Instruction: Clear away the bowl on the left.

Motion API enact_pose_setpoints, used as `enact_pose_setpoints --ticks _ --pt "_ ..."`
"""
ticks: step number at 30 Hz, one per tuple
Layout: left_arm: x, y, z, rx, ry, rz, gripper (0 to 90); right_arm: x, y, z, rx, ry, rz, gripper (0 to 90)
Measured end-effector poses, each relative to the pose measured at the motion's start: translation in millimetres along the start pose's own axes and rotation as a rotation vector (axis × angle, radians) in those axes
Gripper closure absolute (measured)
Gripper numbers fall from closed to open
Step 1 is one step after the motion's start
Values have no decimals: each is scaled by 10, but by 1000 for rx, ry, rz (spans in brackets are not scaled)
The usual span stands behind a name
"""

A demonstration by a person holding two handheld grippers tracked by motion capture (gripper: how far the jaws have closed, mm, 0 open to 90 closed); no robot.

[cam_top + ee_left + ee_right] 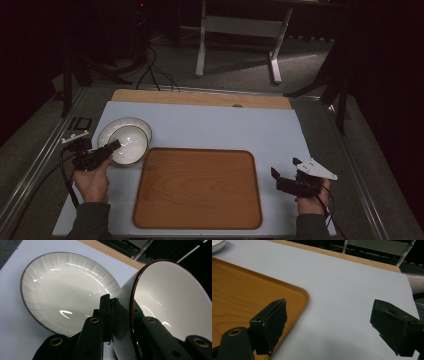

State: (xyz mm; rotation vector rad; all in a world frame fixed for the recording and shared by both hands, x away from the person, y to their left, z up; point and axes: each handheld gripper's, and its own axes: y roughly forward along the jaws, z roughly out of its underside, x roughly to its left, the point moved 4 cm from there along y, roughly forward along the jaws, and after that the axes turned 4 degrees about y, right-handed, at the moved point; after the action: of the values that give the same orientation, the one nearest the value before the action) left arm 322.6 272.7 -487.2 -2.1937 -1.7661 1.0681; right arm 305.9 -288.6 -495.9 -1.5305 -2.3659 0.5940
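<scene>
From the high view, the left hand-held gripper (pixel 112 147) is clamped on the rim of a white bowl (pixel 130 144) at the desk's left, overlapping a plate (pixel 120 125), next to the wooden tray (pixel 197 187). Left gripper view: bowl (pixel 172 305) wall pinched between the jaws, tilted, plate (pixel 67 290) behind. Right gripper view: right hand-held gripper (pixel 328 325) gaping wide, nothing in it, over the tray's (pixel 242 290) corner.
</scene>
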Motion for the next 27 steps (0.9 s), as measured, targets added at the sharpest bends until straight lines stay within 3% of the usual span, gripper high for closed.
enact_pose_setpoints --ticks 9,27 --pt "-141 -30 9 -1 31 23 803 -13 -12 -5 -6 2 2 134" --pt "-474 62 85 36 97 76 801 -52 -41 -17 -17 10 7 138"
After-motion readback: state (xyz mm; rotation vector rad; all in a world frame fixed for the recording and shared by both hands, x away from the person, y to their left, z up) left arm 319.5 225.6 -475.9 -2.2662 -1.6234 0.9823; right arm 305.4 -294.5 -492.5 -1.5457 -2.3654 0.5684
